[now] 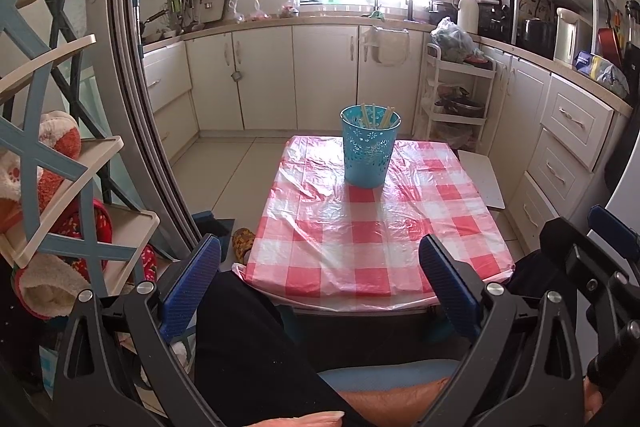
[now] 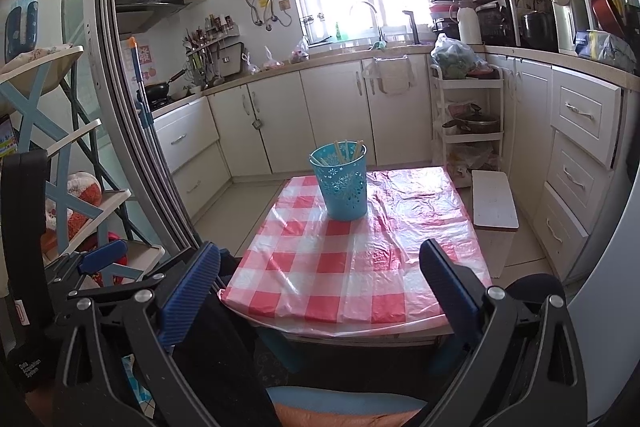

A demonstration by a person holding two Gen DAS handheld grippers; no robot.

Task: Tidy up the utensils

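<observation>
A blue perforated holder cup (image 1: 369, 147) stands upright at the far end of a small table with a red-and-white checked plastic cloth (image 1: 372, 227). Several pale chopsticks (image 1: 376, 117) stand inside it. The cup also shows in the right wrist view (image 2: 342, 183), with the chopsticks (image 2: 346, 151) and the table cloth (image 2: 352, 267). My left gripper (image 1: 320, 275) is open and empty, held back at the table's near edge. My right gripper (image 2: 320, 279) is open and empty, also at the near edge. The right gripper shows at the right of the left wrist view (image 1: 600, 259).
A shelf rack with plush toys (image 1: 60, 187) stands on the left beside a sliding door frame (image 1: 132, 107). A white stool (image 2: 494, 201) and a white trolley (image 2: 468, 131) stand right of the table. Cabinets (image 1: 280, 79) line the back and right walls.
</observation>
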